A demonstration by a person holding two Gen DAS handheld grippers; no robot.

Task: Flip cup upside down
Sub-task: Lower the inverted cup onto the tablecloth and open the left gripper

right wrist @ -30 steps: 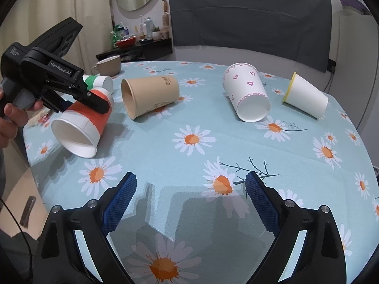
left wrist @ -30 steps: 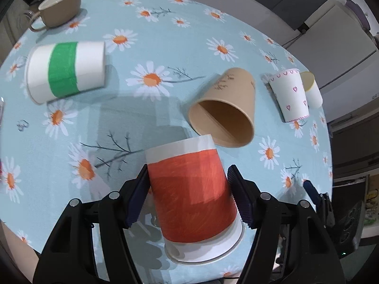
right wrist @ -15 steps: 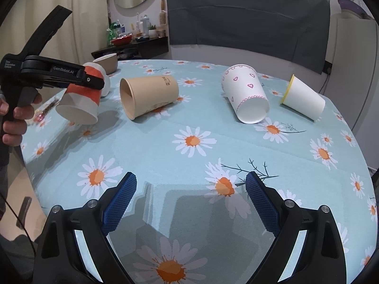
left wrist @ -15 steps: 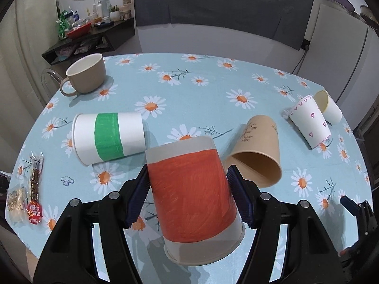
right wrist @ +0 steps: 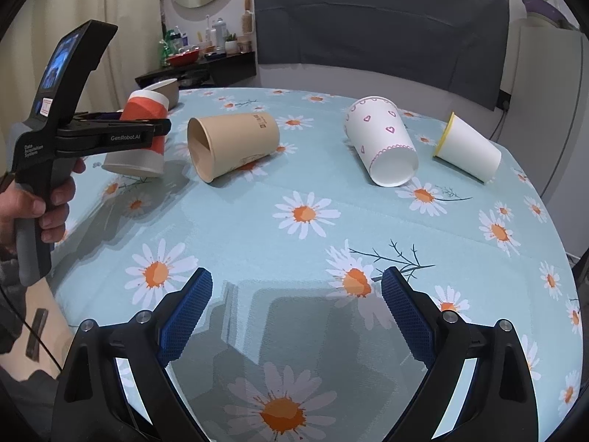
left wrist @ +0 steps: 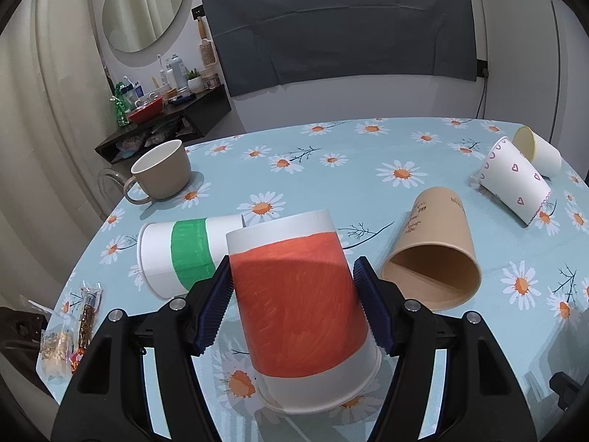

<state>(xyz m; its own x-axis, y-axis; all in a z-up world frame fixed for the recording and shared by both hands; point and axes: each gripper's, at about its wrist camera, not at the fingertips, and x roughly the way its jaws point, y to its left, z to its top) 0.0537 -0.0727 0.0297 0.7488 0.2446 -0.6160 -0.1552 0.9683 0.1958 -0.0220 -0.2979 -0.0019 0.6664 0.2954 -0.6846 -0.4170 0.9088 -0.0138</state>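
Note:
My left gripper [left wrist: 294, 305] is shut on a white paper cup with an orange band [left wrist: 302, 309]. The cup is upside down, base up and rim down, with its rim at or just above the daisy tablecloth [left wrist: 331, 154]. In the right wrist view the same cup [right wrist: 141, 132] shows at the far left, held level by the left gripper [right wrist: 162, 125]. My right gripper [right wrist: 296, 305] is open and empty above the near part of the table.
On their sides lie a green-banded cup [left wrist: 180, 254], a brown cup [left wrist: 434, 254], a heart-print cup [left wrist: 515, 180] and a yellow-rimmed cup [left wrist: 537, 151]. A beige mug [left wrist: 162, 173] stands at the back left. Snack packets [left wrist: 70, 331] lie at the left edge.
My left gripper has turned level and lowered, bringing the orange cup from tilted in the air to base-up with its rim down at the tablecloth. The right gripper has not moved.

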